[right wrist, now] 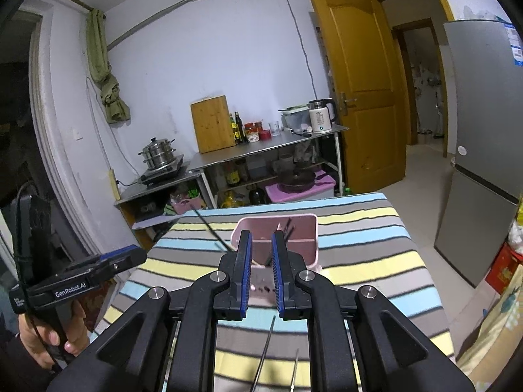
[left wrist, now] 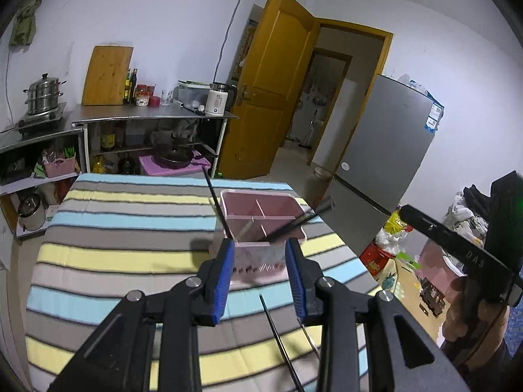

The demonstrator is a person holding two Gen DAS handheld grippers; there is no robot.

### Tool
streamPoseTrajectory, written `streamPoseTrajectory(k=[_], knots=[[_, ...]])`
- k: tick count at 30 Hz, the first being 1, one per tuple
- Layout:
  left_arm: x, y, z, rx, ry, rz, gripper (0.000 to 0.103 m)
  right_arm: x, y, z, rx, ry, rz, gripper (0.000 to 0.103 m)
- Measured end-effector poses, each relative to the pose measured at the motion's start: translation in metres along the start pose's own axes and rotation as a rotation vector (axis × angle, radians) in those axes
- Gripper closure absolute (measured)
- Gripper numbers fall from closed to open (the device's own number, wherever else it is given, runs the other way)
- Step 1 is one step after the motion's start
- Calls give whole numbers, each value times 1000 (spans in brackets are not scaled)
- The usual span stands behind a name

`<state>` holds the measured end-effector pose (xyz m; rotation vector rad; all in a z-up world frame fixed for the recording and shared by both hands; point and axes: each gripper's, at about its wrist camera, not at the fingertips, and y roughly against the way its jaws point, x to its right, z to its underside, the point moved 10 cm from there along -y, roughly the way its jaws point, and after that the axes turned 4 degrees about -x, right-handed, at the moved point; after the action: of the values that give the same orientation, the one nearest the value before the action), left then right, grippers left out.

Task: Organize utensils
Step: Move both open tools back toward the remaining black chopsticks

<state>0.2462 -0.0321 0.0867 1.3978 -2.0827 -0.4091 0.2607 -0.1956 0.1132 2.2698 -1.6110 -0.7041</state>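
Observation:
A pink divided utensil holder [left wrist: 261,209] [right wrist: 294,228] stands on the striped tablecloth [left wrist: 124,228] [right wrist: 369,261]. Dark chopsticks [left wrist: 302,220] lean out of its right side, and one chopstick [left wrist: 214,196] [right wrist: 209,225] leans out to the left. Nearer to me, a loose black chopstick [left wrist: 281,339] [right wrist: 264,349] and a thin metal stick [left wrist: 312,343] [right wrist: 295,369] lie on the cloth. My left gripper [left wrist: 260,245] is open just short of the holder with nothing between its blue pads. My right gripper [right wrist: 261,235] stands slightly open and empty, above the loose sticks.
Beyond the table's far edge a steel shelf [left wrist: 153,117] [right wrist: 261,147] carries a cutting board, bottles and a kettle. A grey fridge [left wrist: 385,163] [right wrist: 483,163] stands to the right beside an open wooden door. Bags and boxes [left wrist: 392,248] sit on the floor at the right.

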Motion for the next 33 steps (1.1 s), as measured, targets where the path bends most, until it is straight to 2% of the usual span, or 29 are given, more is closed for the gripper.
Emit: streamPoseTrajectory(k=[6, 13, 21, 33], knots=[[1, 14, 29, -1, 0, -22, 69, -1, 22, 29, -6, 6, 14, 91], [8, 14, 66, -36, -27, -23, 69, 7, 29, 64, -50, -15, 22, 91], [10, 5, 95, -82, -15, -22, 69, 16, 26, 93, -100, -35, 24, 91], [8, -23, 114, -144, -13, -28, 69, 37, -1, 126, -180, -59, 37, 91]])
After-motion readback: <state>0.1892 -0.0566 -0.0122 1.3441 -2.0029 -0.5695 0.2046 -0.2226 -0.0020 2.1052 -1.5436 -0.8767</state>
